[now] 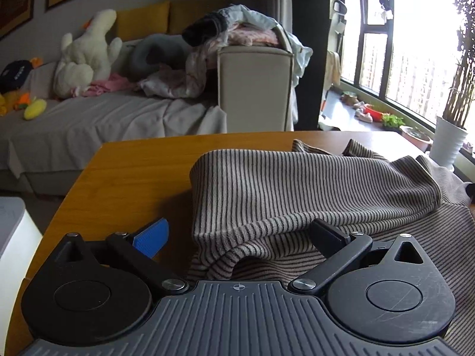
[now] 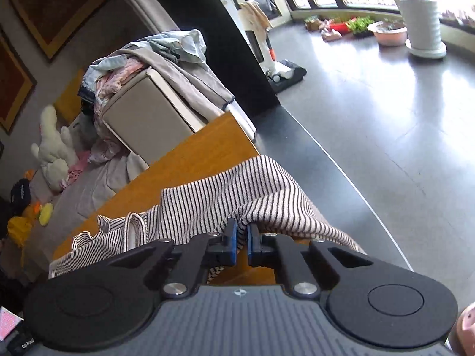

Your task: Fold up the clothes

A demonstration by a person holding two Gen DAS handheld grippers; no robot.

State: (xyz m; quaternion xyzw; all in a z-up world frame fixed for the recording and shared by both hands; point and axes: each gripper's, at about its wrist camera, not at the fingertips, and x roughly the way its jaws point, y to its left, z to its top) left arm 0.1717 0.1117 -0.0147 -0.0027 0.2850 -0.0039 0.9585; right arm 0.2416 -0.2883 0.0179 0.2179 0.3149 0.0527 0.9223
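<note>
Striped garment [image 1: 311, 190] lies bunched on the table [image 1: 124, 178], lower centre. Left gripper [image 1: 237, 235] spread wide over its fold. Right gripper [image 2: 242, 238] pinches the cloth's edge. White pot [image 2: 420, 19], upper right, holds stalks.

I see a beige garment [image 1: 297, 190] with thin dark stripes lying on the honey-orange wooden table [image 1: 127, 178], and from my right tool [image 2: 242, 237] it reads paler, almost white with black stripes. Both tools are black with blue pads [image 1: 151, 237] and grey ribbed bodies. Behind the table, the sofa [image 1: 89, 118] is grey with mustard cushions [image 1: 142, 20], a cream plush toy [image 1: 86, 56] and pink clothes [image 1: 109, 84] on it.
</note>
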